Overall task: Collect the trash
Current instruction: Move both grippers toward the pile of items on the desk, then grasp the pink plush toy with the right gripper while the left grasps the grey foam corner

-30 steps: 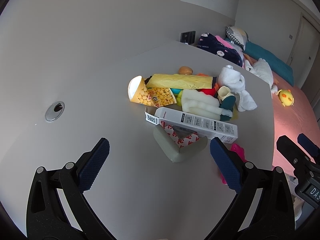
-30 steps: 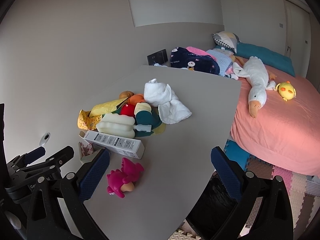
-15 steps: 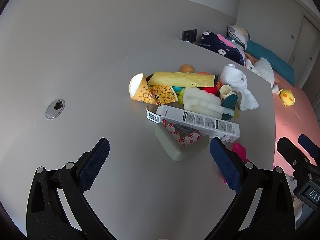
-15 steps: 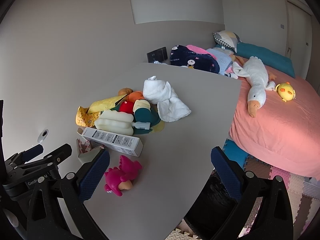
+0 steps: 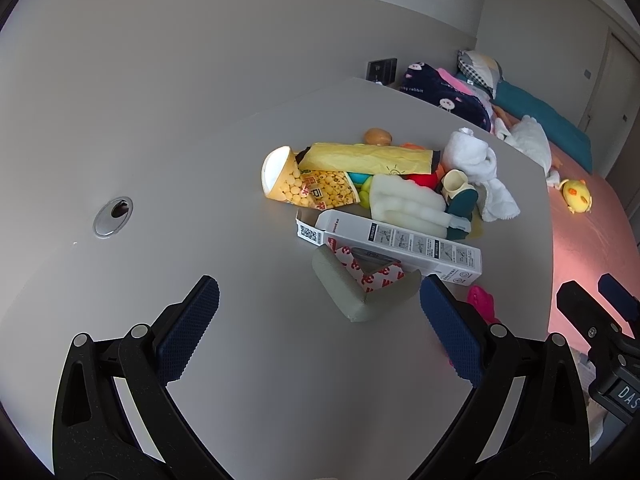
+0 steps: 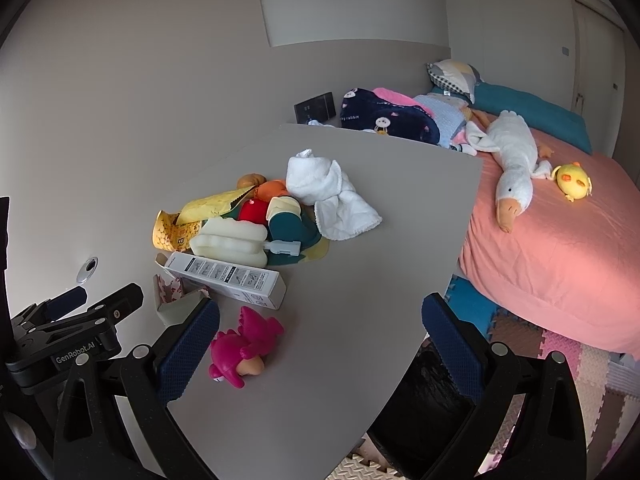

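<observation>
Approach step, nothing picked yet. My left claw (image 5: pixel 316 308) is released, jaws wide, hovering over the grey table (image 5: pixel 200 200) just short of the grey foam corner piece (image 5: pixel 352 292) with red-and-white backing tape. My right claw (image 6: pixel 320 328) is also released and empty, held over the near table edge, with the pink toy (image 6: pixel 244 344) just ahead of its left finger. The trash sits in a heap mid-table: white carton (image 5: pixel 396 244) with its flap open lying across the foam piece, yellow snack bag (image 5: pixel 316 190) and yellow wrapper (image 5: pixel 368 158) behind it, mixed in with a white towel (image 5: pixel 476 168), white foam block (image 5: pixel 404 204) and toys. A dark bin or bag (image 6: pixel 420 400) shows below the table edge, I judge that is the drop spot, can't be sure. Next move as I read it: left claw goes forward and down, straddles one arm of the foam piece, clenches, lifts without dragging the carton resting on it.
</observation>
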